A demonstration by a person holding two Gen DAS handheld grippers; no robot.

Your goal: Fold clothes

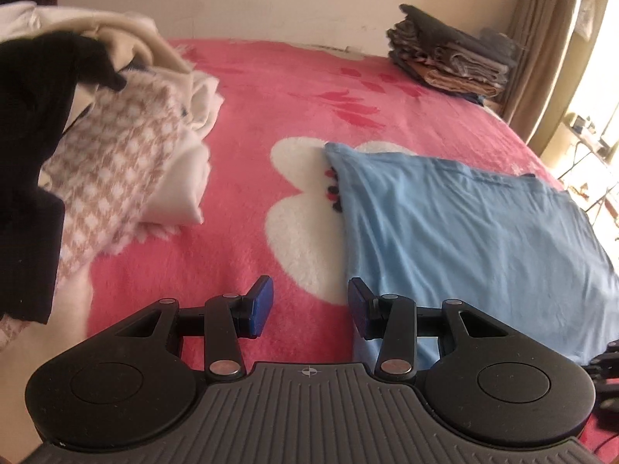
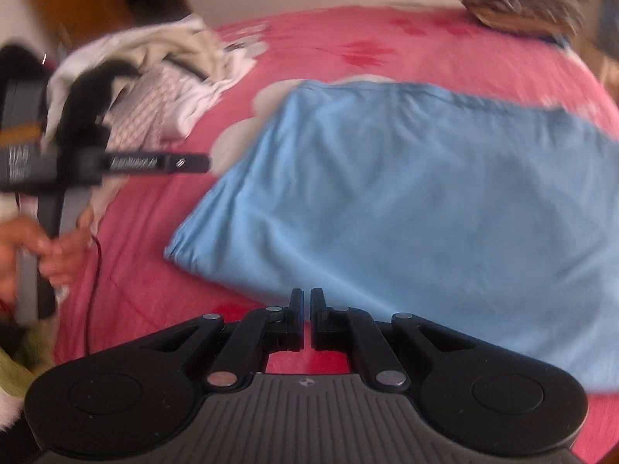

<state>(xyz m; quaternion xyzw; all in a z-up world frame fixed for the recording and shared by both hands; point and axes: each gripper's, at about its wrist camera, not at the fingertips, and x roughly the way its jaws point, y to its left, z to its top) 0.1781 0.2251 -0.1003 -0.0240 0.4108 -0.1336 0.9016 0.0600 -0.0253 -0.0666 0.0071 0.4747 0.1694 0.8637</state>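
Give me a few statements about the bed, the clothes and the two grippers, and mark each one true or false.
1. The blue garment lies spread flat on the pink blanket. True.
2. The left gripper is shut. False: its jaws stand apart with nothing between them.
3. The right gripper has its jaws nearly together. True: only a thin gap shows, and no cloth is in it.
4. The folded stack sits at the near edge of the bed. False: it sits at the far side, by the wall and curtain.
5. An unfolded pile lies to the left of the blue garment. True.
6. The blue garment lies on top of that pile. False: bare blanket separates them.
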